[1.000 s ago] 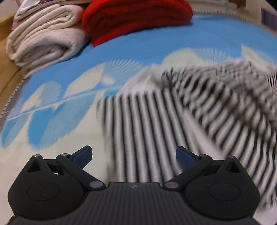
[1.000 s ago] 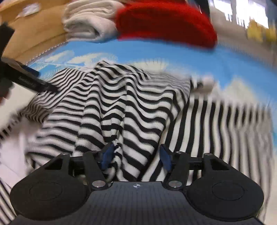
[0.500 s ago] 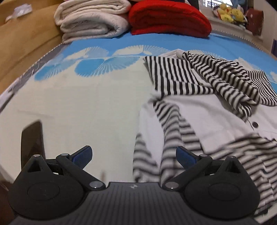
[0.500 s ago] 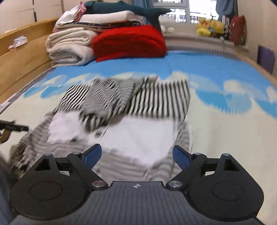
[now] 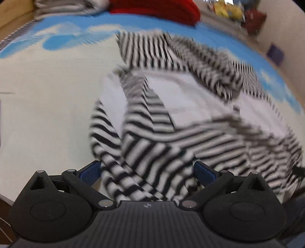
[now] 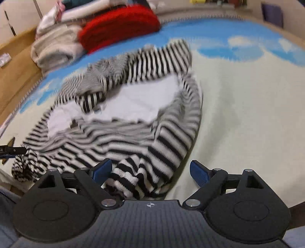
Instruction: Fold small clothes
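Note:
A small black-and-white striped garment (image 5: 152, 137) with a plain white inner side lies crumpled on the bed, also in the right wrist view (image 6: 133, 133). My left gripper (image 5: 146, 171) is open, its blue pads apart over the garment's near left corner. My right gripper (image 6: 150, 171) is open over the garment's near right corner, the striped cloth lying between and under its pads. Neither gripper holds cloth. The left gripper's tip shows at the left edge of the right wrist view (image 6: 11, 150).
The bed cover (image 6: 247, 105) is cream with blue cloud shapes. A folded red blanket (image 6: 120, 26) and folded cream towels (image 6: 55, 49) are stacked at the far end by a wooden bed frame (image 6: 15, 72). Stuffed toys (image 5: 228, 9) sit far right.
The right gripper was nearly shut on the garment a second ago and is now open. Both grippers pulled back and then dropped low over the garment's near edge.

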Demonstrator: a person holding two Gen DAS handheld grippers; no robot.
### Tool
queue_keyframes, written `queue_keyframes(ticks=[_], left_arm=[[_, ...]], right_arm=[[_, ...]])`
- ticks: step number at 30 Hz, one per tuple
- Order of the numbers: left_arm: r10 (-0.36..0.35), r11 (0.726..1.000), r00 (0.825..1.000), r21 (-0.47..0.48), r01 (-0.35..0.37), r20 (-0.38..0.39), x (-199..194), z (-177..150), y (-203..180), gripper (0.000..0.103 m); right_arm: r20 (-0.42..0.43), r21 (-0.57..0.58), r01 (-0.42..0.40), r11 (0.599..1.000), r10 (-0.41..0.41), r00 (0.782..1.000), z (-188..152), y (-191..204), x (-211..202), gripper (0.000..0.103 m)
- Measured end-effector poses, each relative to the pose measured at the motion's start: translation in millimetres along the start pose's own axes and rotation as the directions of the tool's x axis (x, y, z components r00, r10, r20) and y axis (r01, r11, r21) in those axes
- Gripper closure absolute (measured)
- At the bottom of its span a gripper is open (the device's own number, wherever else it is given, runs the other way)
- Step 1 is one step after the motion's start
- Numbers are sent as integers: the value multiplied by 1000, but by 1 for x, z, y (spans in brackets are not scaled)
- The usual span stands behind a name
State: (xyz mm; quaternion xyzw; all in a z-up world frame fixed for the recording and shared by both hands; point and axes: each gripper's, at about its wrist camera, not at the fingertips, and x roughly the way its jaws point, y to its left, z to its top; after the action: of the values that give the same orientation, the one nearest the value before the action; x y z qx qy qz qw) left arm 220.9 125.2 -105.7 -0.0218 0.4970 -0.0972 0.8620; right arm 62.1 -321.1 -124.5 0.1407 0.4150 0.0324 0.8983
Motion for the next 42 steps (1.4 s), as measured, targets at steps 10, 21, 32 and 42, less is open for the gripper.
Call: queue_keyframes(ticks=[10,21,32,42], left_arm=[[-54,998,998,-28,55,42,-40,-18,-10,91],[-188,981,978,-34,192,85,-158,-64,-16,92],[-158,987,986,9,158,55,-117,119,-22,86],[56,970,977,-243,-5,204,-46,269,19,0]], right_arm=[[6,-93,-38,995,39,999,-6,12,-8,92],[108,51,-196,979,190,976,-26,-12,-143,94],[160,-53,-162,985,168,973,125,10,-109,94],[255,231,30,973,-90,963,276,-8,38,30]])
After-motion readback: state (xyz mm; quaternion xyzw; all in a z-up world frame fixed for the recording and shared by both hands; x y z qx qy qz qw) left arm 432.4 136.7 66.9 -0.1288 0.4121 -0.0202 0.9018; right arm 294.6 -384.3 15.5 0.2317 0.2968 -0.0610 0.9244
